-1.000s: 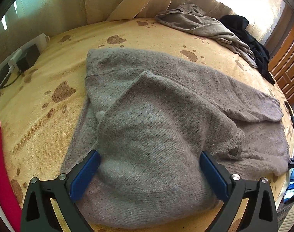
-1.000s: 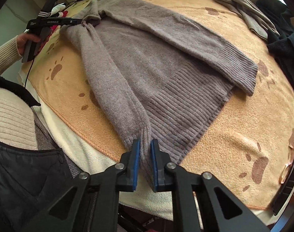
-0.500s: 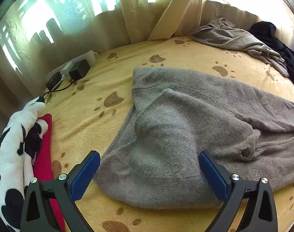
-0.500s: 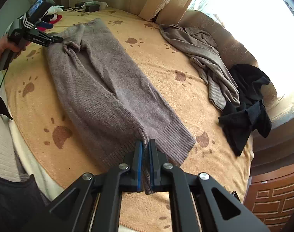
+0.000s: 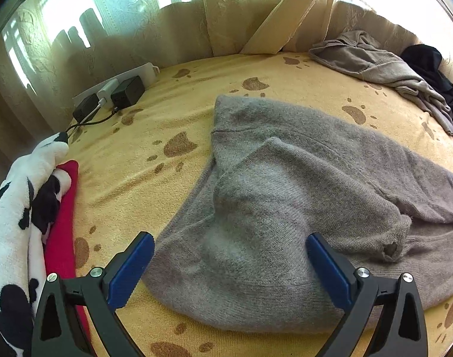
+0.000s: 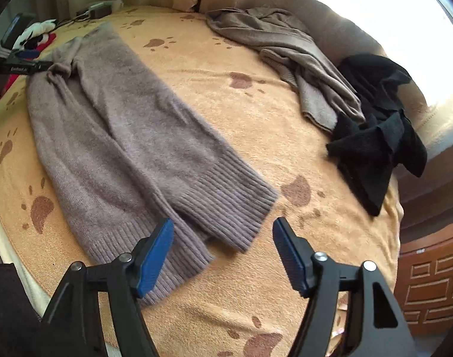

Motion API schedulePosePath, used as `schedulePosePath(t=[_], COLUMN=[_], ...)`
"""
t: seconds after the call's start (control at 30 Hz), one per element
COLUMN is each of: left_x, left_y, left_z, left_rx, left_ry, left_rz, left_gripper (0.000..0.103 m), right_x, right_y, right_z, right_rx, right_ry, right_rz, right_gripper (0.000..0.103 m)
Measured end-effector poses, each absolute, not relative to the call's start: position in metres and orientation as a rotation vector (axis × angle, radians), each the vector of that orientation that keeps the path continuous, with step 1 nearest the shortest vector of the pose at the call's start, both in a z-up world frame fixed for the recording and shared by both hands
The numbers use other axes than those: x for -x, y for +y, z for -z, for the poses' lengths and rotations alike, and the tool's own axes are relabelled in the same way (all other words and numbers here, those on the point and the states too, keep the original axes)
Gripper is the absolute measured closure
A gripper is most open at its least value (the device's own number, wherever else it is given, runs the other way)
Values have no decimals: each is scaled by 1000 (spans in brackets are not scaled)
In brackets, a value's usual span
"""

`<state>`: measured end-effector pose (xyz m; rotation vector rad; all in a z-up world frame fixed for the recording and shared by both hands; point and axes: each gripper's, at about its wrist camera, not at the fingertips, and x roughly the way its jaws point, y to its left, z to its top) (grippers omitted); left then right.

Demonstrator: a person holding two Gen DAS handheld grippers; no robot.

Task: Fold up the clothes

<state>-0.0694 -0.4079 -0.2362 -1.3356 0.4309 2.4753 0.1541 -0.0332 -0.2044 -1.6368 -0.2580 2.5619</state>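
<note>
Both hand-held grippers (image 5: 230, 263) (image 6: 223, 247) agape

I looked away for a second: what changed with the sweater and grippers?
The right gripper has just opened, letting go of the grey sweater's ribbed hem, which now lies flat on the bedspread. The left gripper stays open above the folded shoulder. The other clothes are unmoved.

Daylight enters through the curtains (image 5: 220, 15) behind the bed (image 5: 143, 160), backlighting both views. Glare whitens the window area (image 6: 405, 23) at the bed's far right edge, erasing detail there. The bed's surface is evenly, warmly lit with soft shadows. The grey sweater (image 6: 131, 136) shows slight motion blur at its ribbed hem. Fisheye distortion curves the bed's outline; dark vignetting rings each frame.
</note>
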Motion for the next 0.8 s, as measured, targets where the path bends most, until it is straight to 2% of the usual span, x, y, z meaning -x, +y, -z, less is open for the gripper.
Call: schedulePosePath(t=[0.17,0.27,0.4,0.53,0.6,0.67,0.8], left_x=[53,49,59,76,78,82,87], left_y=[-408,-398,-373,-355,-355,-365,-372], left_z=[206,194,206,242,261,263,257], left_rx=[1244,1187,1161,1226,1245,1265,1346], left_ry=[406,394,478,575,564,440,360], left_rz=[-2507,-2488,-2441,-2393,-2362,-2365,-2337], left_gripper=[0,0,0,0,0,0,0], right_x=[-172,-167,-153,-151,-154,-156,-156], right_y=[-31,-64,-106,-116,-121,-128,-143], right_z=[177,181,211,242,250,253,259], right_rx=[1551,1583,1673,1734,1731,1730,1746], right_ry=[-39,-2,-9,5,-23,-93,-200], right_rz=[-2602,-2695,-2750,-2715,-2726,-2734,-2734], right_gripper=[29,30,30,29,25,19,4])
